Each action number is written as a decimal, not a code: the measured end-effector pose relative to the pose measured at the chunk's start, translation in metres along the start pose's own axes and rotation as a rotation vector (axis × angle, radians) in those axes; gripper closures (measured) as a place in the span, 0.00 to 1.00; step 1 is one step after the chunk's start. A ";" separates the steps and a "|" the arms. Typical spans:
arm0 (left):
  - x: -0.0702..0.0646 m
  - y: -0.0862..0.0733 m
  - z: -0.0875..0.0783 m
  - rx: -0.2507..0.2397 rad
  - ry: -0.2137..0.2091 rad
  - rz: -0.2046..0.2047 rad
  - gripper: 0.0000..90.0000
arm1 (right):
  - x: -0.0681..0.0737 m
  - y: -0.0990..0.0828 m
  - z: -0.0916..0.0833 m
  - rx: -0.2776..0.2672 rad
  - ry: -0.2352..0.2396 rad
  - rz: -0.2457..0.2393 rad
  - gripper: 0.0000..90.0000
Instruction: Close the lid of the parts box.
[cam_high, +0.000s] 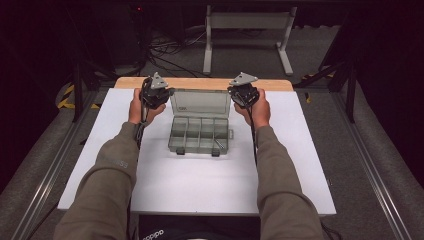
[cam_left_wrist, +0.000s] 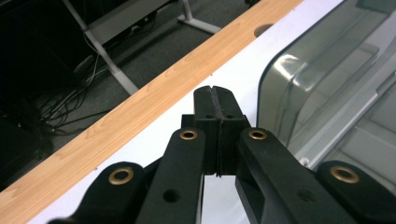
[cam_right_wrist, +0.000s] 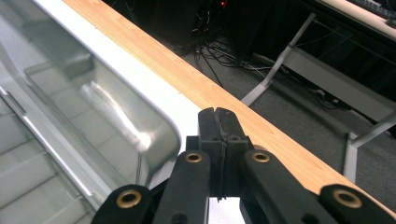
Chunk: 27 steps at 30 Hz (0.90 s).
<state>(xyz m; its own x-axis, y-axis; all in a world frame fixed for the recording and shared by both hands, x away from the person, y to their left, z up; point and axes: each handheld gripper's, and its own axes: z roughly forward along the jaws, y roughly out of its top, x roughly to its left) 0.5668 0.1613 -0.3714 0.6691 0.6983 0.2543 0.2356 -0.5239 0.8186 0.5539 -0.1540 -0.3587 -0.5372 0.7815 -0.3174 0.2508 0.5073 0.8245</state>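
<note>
Flanking one open grey plastic compartment box (cam_high: 200, 134) on the white bench (cam_high: 200, 185), two tools hover. Left tool (cam_left_wrist: 216, 89) and right tool (cam_right_wrist: 216, 112) are both clenched, empty. Eight compartments show.

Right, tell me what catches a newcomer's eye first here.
The clear grey plastic compartment box sits mid-table with its lid standing open. The left tongs and right tongs, both shut and empty, flank the lid's two upper corners. Behind them runs the light wooden strip along the white table.
</note>
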 end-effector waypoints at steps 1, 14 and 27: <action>0.000 0.001 -0.002 -0.001 -0.002 0.001 1.00 | 0.001 0.001 -0.001 0.002 -0.004 -0.001 1.00; -0.004 0.003 -0.010 0.029 -0.013 0.020 1.00 | 0.008 0.004 -0.009 0.049 -0.024 0.013 1.00; -0.012 0.003 -0.018 0.071 -0.012 0.066 1.00 | 0.015 0.005 -0.016 0.097 -0.033 0.026 1.00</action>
<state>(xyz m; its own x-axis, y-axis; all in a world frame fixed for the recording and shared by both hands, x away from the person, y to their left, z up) 0.5468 0.1608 -0.3628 0.6931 0.6553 0.3002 0.2393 -0.6021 0.7617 0.5343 -0.1451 -0.3524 -0.5026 0.8059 -0.3129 0.3422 0.5178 0.7841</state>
